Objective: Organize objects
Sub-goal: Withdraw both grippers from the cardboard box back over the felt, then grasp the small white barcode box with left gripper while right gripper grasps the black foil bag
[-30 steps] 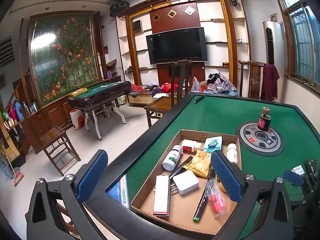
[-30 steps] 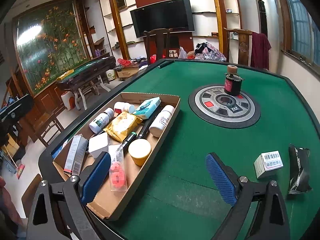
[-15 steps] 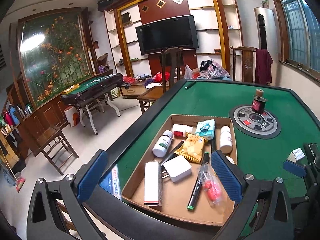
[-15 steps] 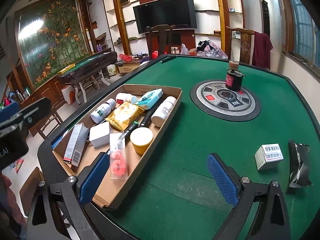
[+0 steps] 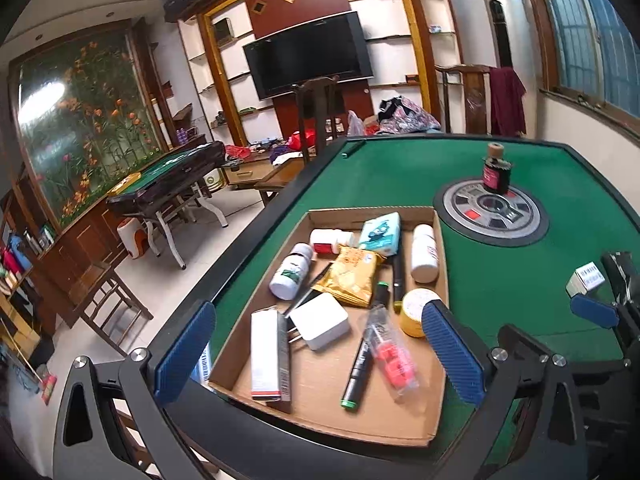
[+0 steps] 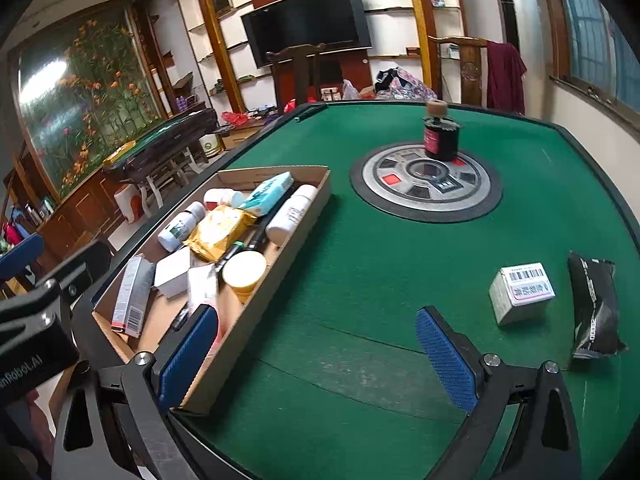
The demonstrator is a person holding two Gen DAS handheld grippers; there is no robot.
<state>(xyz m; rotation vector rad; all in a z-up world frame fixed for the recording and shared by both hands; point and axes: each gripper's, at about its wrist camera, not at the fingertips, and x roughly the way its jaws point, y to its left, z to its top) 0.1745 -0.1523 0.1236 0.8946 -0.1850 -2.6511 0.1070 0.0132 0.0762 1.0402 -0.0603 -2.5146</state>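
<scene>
A shallow cardboard tray point(image 5: 400, 430) point(image 6: 308, 208) on the green table holds several items: white bottles, a yellow snack bag point(image 5: 354, 274), a white charger point(image 5: 320, 320), a long box, a black marker, a yellow-lidded jar point(image 6: 244, 270). My left gripper point(image 5: 316, 356) is open and empty above the tray's near end. My right gripper point(image 6: 316, 356) is open and empty over the felt beside the tray. A small white barcode box point(image 6: 520, 292) and a black packet point(image 6: 594, 304) lie on the felt to the right. A dark ink bottle point(image 6: 440, 136) stands on the round centre panel.
The round grey panel point(image 6: 426, 184) sits in the middle of the green table point(image 6: 360, 300). The table's black rim point(image 5: 256, 232) runs along the tray's left side. Wooden chairs, a second green table and a TV wall stand beyond.
Both grippers moved forward and lower toward the table, so the tray and the loose items look nearer. The right view swung right toward the barcode box. Both stayed open.
</scene>
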